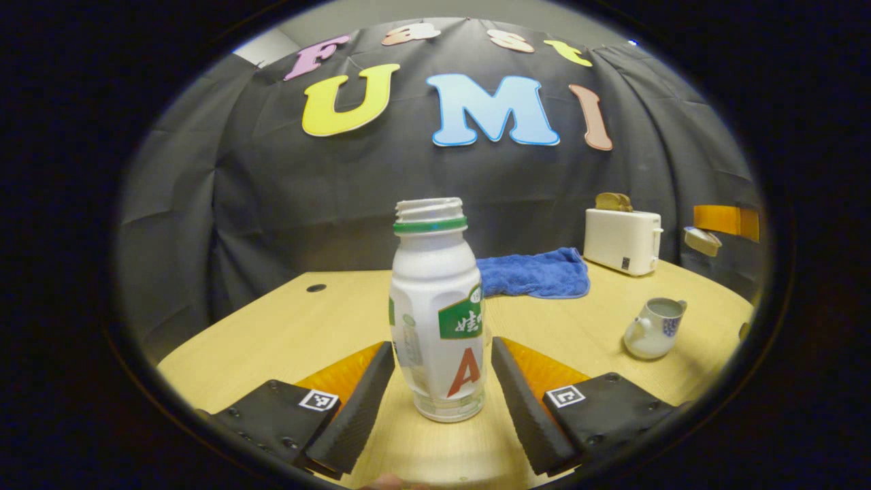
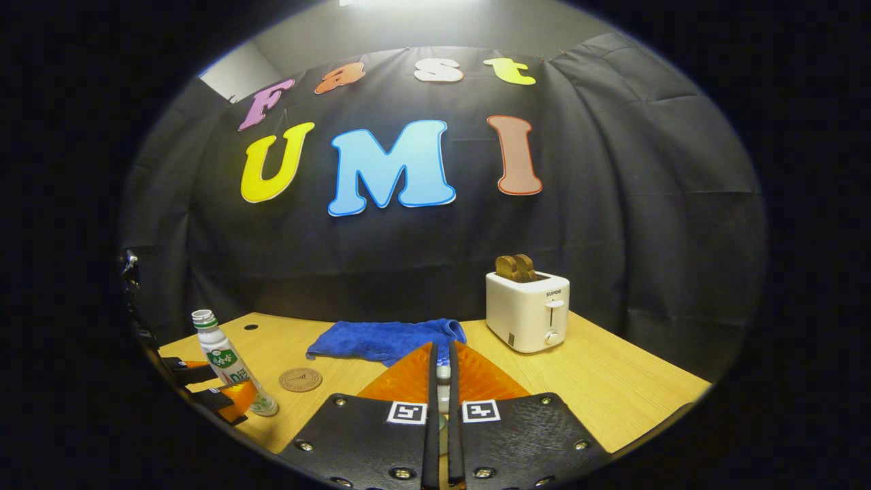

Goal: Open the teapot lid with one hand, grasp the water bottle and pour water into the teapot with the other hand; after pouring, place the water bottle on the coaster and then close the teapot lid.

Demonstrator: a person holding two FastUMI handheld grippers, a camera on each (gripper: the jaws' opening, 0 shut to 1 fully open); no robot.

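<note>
Standing upright on the wooden table [image 1: 272,320], the water bottle [image 1: 439,306] sits between the spread fingers of the left gripper [image 1: 441,401], with a gap on each side, so nothing is clamped. Its cap is off, showing a white threaded neck above a green ring, a white body and a clear base. The teapot [image 1: 653,328], white with blue marks, stands well to the right with its mouth uncovered. The right gripper [image 2: 441,381] has its fingers nearly together on something small and pale, likely the lid, though that cannot be told for sure. The coaster [image 2: 300,379] lies bare just beside the bottle. This fits either reaching to pour or a bottle set down short of the coaster
</note>
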